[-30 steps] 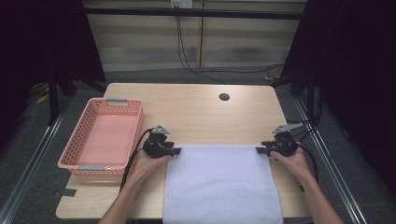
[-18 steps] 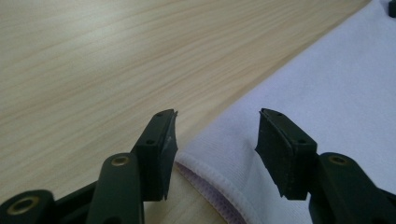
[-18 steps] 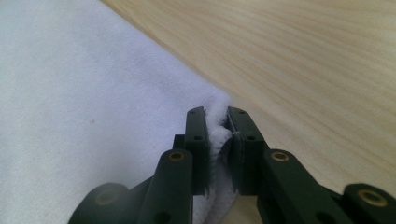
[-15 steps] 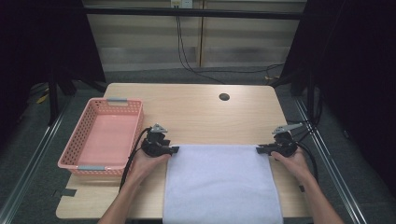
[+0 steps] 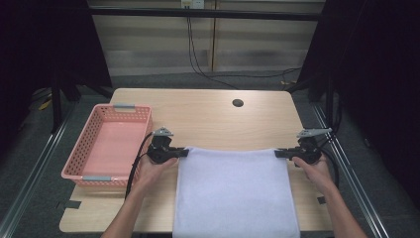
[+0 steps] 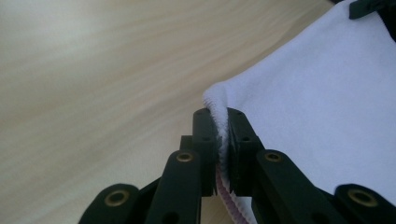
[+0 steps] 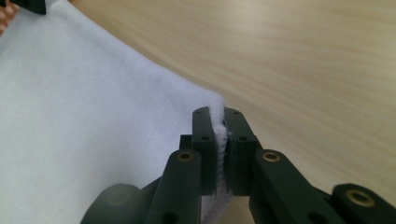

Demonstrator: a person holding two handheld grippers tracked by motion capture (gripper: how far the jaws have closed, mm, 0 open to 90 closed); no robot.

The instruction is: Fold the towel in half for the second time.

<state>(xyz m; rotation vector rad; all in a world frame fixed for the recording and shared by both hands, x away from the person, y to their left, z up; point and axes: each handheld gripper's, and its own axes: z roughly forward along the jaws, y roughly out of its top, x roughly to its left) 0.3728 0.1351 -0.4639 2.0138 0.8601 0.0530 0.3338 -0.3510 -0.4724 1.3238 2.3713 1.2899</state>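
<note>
Both far corners of the towel (image 5: 235,193) are now pinched, and that is the first job done! The left tongs (image 5: 183,153) have just been closing, and the left gripper view shows why: the white hem of the towel's corner is squeezed between the two black jaws, pink stitching peeking out below. The right tongs (image 5: 278,154) have just been closing too, and in the right gripper view they are clamped on the opposite corner, fluffy edge caught tight in the gap. The towel itself lies flat across the near middle of the counter (image 5: 208,111), its far edge stretched straight between the two tongs and its near edge hanging over the counter's near edge. The basket (image 5: 84,166) sits at the left edge of the counter, and it holds nothing yet. So the grasp looks secured; what I'd judge is left is the whole fold, lifting that far edge and bringing it over, and perhaps a trip to the basket afterwards. As for pose: both forearms come in from the near edge, the left hand (image 5: 151,171) and right hand (image 5: 313,168) low over the counter, and each of the tongs points inward, level, toward the other.
</note>
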